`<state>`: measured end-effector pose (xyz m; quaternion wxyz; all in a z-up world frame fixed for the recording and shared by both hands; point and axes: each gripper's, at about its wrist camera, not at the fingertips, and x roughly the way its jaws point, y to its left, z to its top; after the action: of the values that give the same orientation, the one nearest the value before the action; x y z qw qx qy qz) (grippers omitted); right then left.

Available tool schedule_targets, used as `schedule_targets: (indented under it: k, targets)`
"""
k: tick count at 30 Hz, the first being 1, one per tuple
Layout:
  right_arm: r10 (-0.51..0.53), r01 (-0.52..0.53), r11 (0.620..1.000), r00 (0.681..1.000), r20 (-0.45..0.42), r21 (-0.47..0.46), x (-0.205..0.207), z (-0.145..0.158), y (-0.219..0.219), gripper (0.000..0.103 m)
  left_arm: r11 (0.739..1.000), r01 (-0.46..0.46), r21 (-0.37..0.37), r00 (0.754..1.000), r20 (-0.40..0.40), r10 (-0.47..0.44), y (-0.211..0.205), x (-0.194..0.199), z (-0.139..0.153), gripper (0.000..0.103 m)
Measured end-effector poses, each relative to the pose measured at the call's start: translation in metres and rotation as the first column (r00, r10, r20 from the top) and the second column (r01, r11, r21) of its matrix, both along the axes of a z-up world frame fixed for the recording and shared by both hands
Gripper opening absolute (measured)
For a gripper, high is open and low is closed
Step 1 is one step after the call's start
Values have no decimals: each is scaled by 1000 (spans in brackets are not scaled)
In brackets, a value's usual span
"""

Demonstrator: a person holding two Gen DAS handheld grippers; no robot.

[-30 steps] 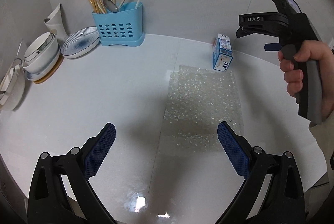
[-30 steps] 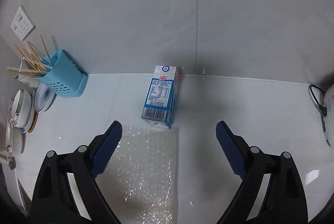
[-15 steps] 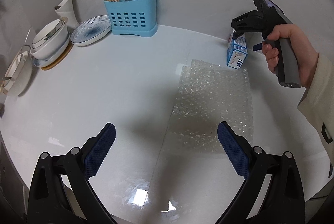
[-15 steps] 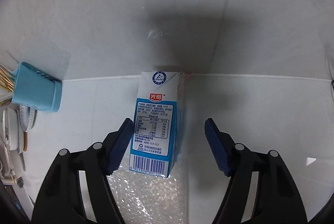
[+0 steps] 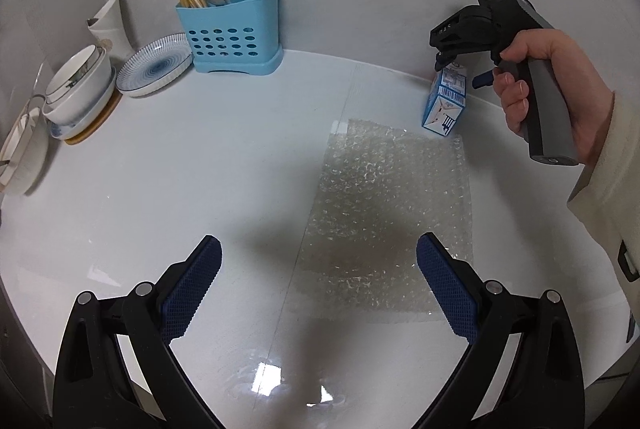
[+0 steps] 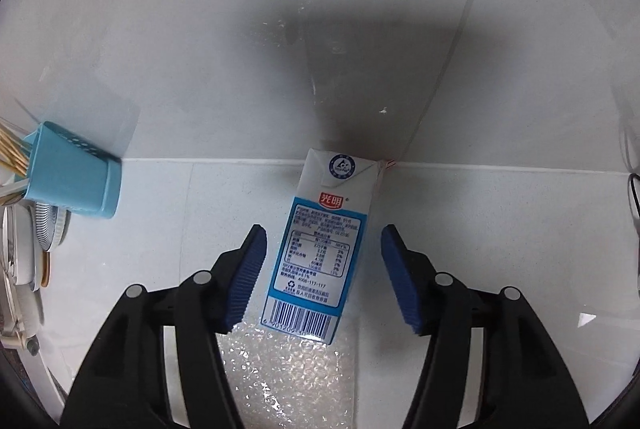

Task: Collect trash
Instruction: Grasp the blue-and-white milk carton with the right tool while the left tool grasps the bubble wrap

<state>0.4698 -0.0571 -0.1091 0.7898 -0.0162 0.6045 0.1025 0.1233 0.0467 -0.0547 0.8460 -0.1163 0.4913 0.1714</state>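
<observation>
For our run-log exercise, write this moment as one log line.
right gripper: open, fingers either side of upright blue-and-white milk carton | left gripper: open, above clear bubble-wrap sheet | carton not yet gripped

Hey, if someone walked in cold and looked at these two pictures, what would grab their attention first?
First, the blue and white milk carton standing by the wall, with the right tool open on either side of it and not yet touching. Next, the clear bubble wrap lying flat on the white counter in front of the open left tool. Then the blue utensil holder with chopsticks at the back, with bowls beside it.
</observation>
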Motion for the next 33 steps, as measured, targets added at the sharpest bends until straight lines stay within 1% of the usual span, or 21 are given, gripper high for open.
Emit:
schedule_targets:
  k: [5,6,7,8,13,16,18,19,20,25,27,33]
  targets:
    - [-8,6,999,999,-48,-42,7,-13,5,60,1000,-14,-2,1000,-8,14,5,0,-1,96]
    - [-11,8,999,998,-64,-48,8,-16,6,58,1000,-16,-2,1000,-9,16,6,0,-1,96]
    - [-15,11,999,997,-80,-48,9,-20,7,53,1000,-18,-1,1000,-11,18,6,0,-1,96]
    - [-13,8,998,995,-94,-55,9,-24,8,44,1000,-21,2,1000,-14,21,7,-1,-1,96]
    - [28,-31,999,998,-63,-41,-2,-21,3,41,1000,-24,0,999,-21,24,6,4,-4,96]
    - [53,-53,998,999,-8,-32,-13,-9,-10,40,1000,-8,-5,1000,-19,8,0,12,-7,96]
    - [72,-72,997,996,44,-7,-24,1,-21,40,1000,8,-10,1000,-20,-8,-6,18,-10,96]
    - [76,-75,997,995,72,-11,-30,6,-29,40,1000,19,-12,1000,-21,-20,-10,23,-12,96]
    - [77,-76,997,992,97,-14,-37,9,-30,40,999,30,-15,999,-22,-30,-14,27,-15,96]
    - [66,-66,998,978,199,-8,-65,33,-73,40,996,82,-38,996,-28,-83,-39,50,-28,96]
    - [61,-62,998,974,219,-4,-79,38,-91,40,993,110,-40,993,-33,-111,-52,60,-32,96]
    - [64,-68,998,972,225,10,-118,43,-136,40,985,162,-56,985,-56,-165,-83,91,-53,96]
